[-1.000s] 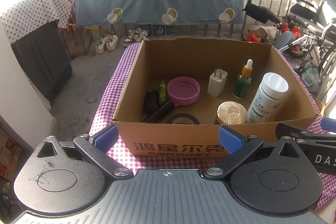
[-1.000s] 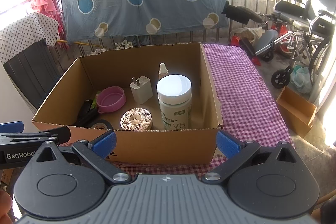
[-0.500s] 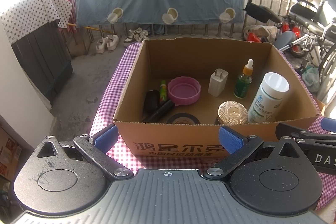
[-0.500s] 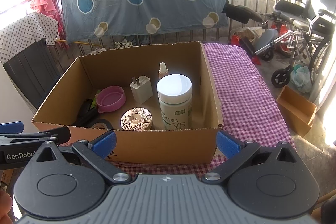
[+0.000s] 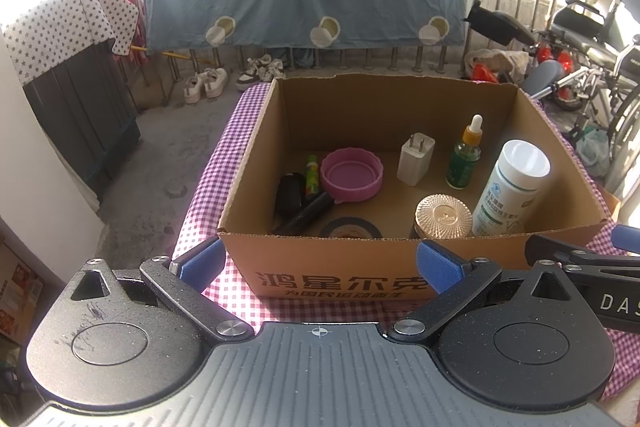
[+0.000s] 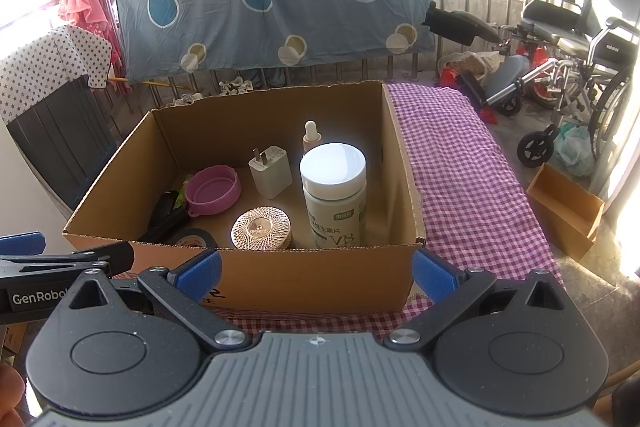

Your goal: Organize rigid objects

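Nothing has moved since the earlier frames: your left gripper (image 5: 318, 261) and right gripper (image 6: 316, 273) hang spread and empty before the brown cardboard box (image 6: 280, 277), where the white plastic pill bottle (image 6: 334, 195) stands upright, probably light, stiff, slick; grip mid-body.

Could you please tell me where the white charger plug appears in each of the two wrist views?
Left wrist: the charger plug stands right of centre in the box, between the pink lid and dropper bottle.
Right wrist: the plug is left of centre.
Shared landmark: the pink lid.
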Demonstrator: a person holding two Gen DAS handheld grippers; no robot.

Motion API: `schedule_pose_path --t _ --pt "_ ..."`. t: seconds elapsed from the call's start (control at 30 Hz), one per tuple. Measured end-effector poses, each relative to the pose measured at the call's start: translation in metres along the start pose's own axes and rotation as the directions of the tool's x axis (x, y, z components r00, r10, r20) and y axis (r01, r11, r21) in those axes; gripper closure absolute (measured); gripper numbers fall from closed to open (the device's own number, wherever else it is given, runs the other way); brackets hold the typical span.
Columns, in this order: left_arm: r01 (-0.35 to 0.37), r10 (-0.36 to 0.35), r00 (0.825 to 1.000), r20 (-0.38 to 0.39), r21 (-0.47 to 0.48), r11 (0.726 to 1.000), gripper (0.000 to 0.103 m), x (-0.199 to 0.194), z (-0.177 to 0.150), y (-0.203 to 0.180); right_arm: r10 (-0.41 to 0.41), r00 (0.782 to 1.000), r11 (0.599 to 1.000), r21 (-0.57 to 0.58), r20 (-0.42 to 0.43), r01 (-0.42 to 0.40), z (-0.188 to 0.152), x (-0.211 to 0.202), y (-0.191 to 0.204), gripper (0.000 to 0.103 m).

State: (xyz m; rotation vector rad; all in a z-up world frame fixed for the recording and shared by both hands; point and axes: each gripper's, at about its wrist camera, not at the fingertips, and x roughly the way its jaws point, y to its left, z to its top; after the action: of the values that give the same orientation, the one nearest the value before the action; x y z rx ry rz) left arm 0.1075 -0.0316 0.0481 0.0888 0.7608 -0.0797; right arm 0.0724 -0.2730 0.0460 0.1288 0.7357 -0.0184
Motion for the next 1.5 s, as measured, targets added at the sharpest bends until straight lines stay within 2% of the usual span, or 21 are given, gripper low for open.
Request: schedule_pose_path --t 1.5 --pt "-0.01 0.01 1.0 0.01 -0.003 1.0 0.001 -0.0087 0.0028 -0.0057 -0.001 1.0 1.0 0.003 0.007 0.001 0.0041 -0.0085 0.0024 0.0"
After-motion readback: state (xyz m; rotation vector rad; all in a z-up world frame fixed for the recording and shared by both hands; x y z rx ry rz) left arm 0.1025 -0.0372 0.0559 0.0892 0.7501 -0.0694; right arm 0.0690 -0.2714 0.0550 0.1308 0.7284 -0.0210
